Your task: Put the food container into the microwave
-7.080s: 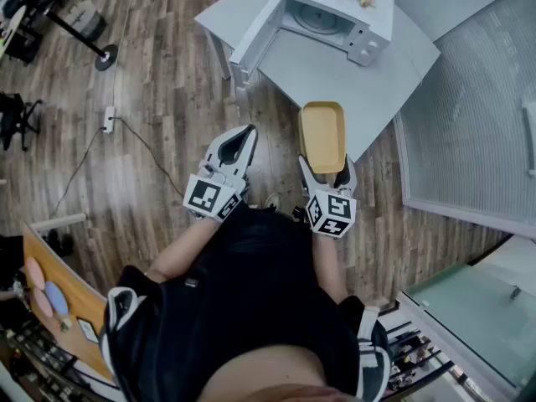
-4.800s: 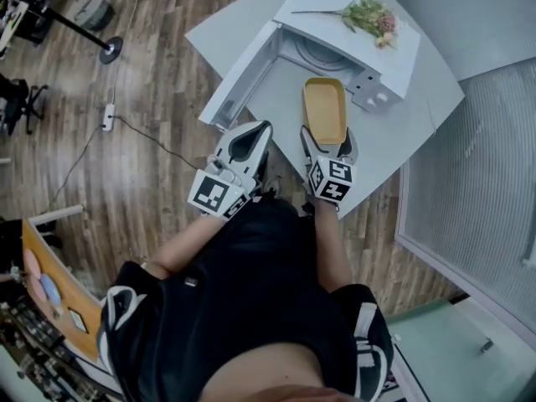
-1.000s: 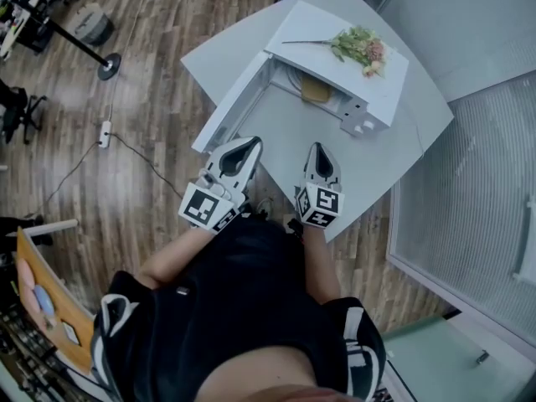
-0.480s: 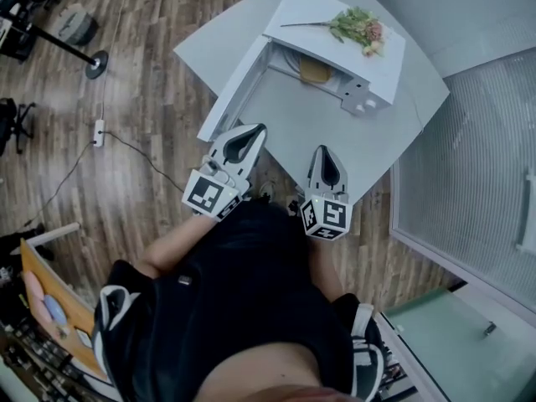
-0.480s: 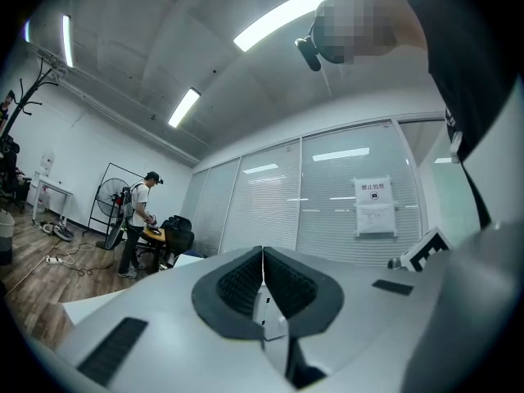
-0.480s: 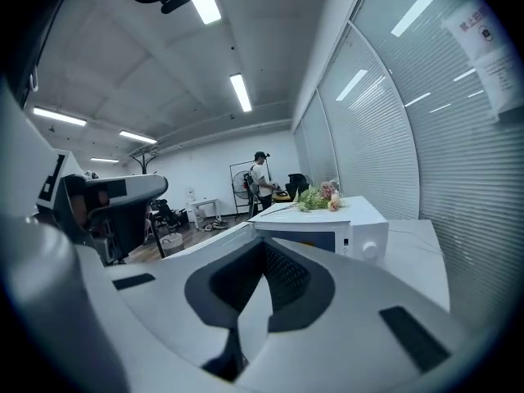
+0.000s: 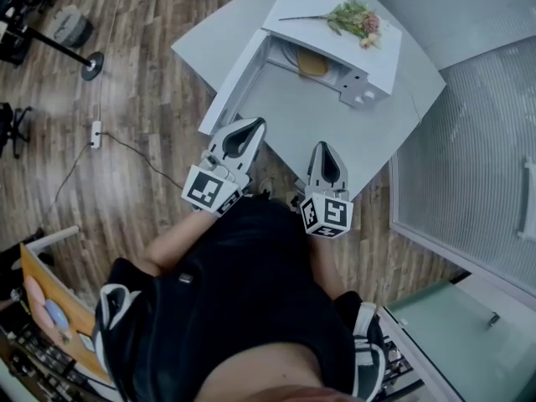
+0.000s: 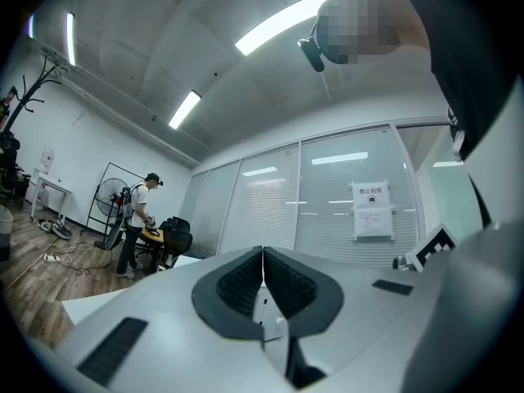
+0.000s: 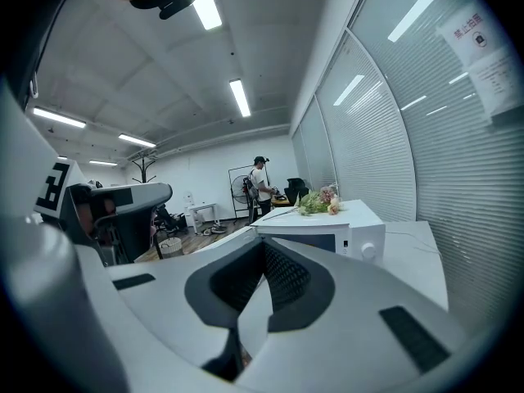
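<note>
Well apart from right gripper (image 7: 325, 149); food container (image 7: 311, 61) sits inside microwave (image 7: 378, 57).

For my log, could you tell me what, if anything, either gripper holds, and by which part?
Nothing is held: the left gripper and right gripper are both shut, empty.

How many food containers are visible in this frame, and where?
1. The yellow food container sits inside the open microwave, partly hidden under its top. The left tongs and right tongs are shut and empty. Others could be hidden deeper inside.
</note>
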A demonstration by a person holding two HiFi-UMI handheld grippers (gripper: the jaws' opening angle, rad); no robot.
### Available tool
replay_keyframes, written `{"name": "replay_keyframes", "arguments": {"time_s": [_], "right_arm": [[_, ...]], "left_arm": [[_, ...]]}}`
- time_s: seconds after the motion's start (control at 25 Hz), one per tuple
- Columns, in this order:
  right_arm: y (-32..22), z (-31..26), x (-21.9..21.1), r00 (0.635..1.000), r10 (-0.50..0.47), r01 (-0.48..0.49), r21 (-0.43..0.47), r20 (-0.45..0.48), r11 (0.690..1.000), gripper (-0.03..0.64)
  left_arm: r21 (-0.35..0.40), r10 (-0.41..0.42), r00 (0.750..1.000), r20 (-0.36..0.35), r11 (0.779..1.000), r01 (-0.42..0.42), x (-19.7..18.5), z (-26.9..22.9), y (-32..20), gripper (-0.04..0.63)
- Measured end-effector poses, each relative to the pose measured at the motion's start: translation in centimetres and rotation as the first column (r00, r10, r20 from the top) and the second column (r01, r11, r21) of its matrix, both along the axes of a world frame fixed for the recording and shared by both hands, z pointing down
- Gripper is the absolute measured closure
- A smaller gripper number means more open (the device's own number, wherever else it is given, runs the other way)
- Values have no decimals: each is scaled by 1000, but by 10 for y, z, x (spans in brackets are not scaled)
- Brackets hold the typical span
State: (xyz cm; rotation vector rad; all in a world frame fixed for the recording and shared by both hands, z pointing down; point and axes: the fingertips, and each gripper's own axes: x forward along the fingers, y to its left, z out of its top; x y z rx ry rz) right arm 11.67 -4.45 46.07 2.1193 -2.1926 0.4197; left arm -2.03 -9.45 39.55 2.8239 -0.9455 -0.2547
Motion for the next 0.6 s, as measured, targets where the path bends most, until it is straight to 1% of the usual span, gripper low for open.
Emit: {"name": "replay_keyframes", "arguments": {"time_s": [0.12, 0.4, 0.6], "right_arm": [[6, -1, 0, 1000, 8, -8, 5, 3, 1000, 593], [16, -2, 3, 1000, 25, -25, 6, -1, 1000, 594], [20, -3, 0, 1000, 27, -27, 6, -3, 1000, 594]], "left_arm": [[-9, -2, 1000, -12, 1000, 2, -1, -1, 5, 572], [1, -2, 1000, 1, 1000, 2, -3, 2, 15, 572], [-4, -8, 1000, -8, 1000, 7, -7, 0, 19, 572]]}}
